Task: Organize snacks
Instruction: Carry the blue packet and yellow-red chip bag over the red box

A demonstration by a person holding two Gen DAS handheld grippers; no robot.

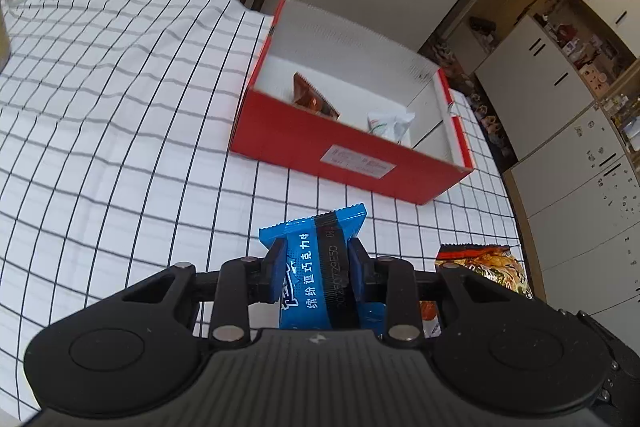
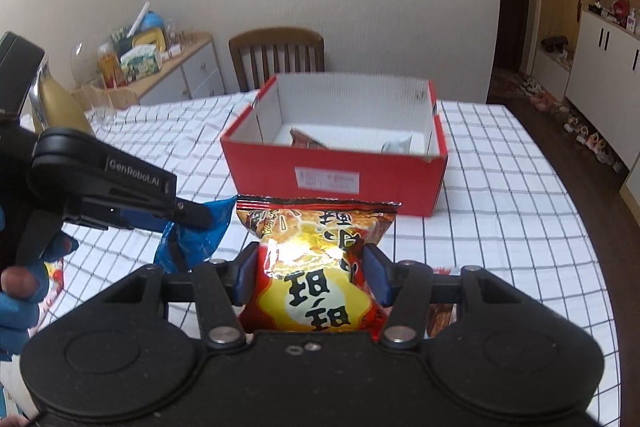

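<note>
the blue snack packet (image 1: pixel 316 267) is clamped in the left gripper (image 1: pixel 317 259), the red-and-yellow snack bag (image 2: pixel 316 267) in the right gripper (image 2: pixel 310 275), both above the checked tablecloth (image 1: pixel 120 107), short of the red box (image 2: pixel 332 163). either slick wrapper could slip out mid-carry. the box's near wall stands in the way; two packets already lie inside. a wooden chair (image 2: pixel 280 55) stands behind.

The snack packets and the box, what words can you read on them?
"缤纷逗巧克力味" on the blue packet.
"GenRobot.AI" on the left gripper.
Big black characters on the red-yellow packet, creased, so not surely readable.
White label on the red box: too blurred.
Printed code on the blue packet's black strip: too small.
</note>
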